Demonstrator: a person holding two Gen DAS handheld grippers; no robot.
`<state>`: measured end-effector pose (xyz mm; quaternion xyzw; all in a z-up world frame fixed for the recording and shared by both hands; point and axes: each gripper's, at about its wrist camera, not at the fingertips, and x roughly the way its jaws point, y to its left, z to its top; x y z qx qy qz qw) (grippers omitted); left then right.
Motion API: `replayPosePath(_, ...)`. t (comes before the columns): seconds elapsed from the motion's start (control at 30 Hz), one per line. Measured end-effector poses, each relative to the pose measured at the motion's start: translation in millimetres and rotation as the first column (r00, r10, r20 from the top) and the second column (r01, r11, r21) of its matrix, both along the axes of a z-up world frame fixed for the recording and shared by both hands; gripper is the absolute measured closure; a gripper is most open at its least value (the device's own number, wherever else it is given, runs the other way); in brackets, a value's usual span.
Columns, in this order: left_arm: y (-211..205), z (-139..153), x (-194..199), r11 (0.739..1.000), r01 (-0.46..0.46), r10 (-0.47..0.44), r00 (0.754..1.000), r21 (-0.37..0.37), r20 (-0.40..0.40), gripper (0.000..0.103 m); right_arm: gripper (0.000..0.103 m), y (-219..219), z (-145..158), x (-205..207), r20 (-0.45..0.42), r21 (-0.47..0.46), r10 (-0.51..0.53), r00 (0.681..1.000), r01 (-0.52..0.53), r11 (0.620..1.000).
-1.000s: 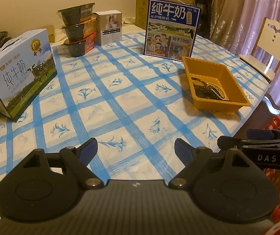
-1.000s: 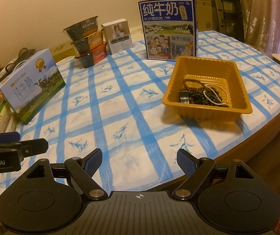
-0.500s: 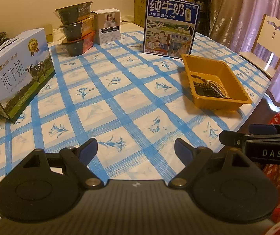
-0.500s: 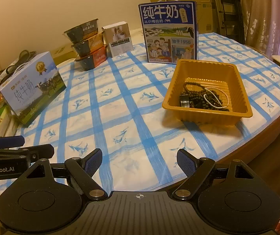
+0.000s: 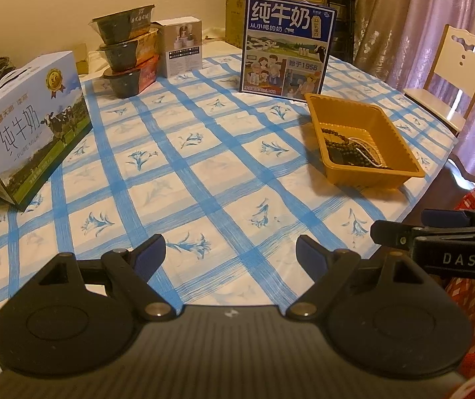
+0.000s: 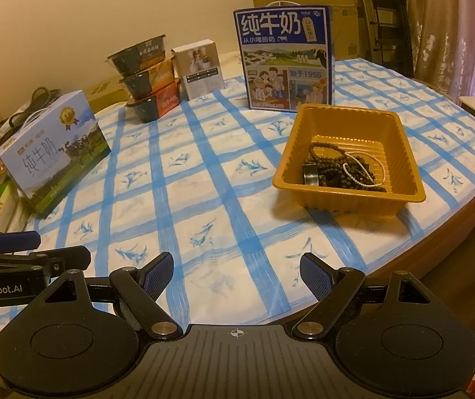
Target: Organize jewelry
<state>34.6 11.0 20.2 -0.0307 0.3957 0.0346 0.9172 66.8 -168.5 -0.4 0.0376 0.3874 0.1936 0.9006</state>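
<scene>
An orange plastic tray [image 6: 400, 123] [image 5: 384, 114] stands on the right part of the blue-checked table. In it lie dark bead strings [image 6: 332, 161] [image 5: 344, 148], a thin pale bead chain [image 6: 364, 174] and a dark band [image 6: 310, 174]. My left gripper [image 5: 230, 252] is open and empty, over the table's near edge, well short of the tray. My right gripper [image 6: 236, 274] is open and empty, near the front edge, the tray ahead to its right. Each gripper shows at the side of the other's view.
A tall blue milk carton [image 6: 284, 56] stands just behind the tray. A milk box [image 6: 53, 153] lies at the left. Stacked bowls [image 6: 147, 79] and a small white box [image 6: 199, 65] stand at the back. A chair [image 5: 453, 69] stands at the right.
Both grippers have drawn back slightly from the table, so the tray looks a little farther. The jaws stay open.
</scene>
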Motion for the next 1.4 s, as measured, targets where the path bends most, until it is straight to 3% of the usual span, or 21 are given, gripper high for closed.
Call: replayPosePath(1.4, -6.0, 7.0, 0.9, 1.000, 0.009, -0.009, 1.000, 0.005, 0.011, 0.019, 0.020, -2.3, 7.7, 0.3, 0.027, 0.001, -0.004, 1.000, 0.004, 1.000)
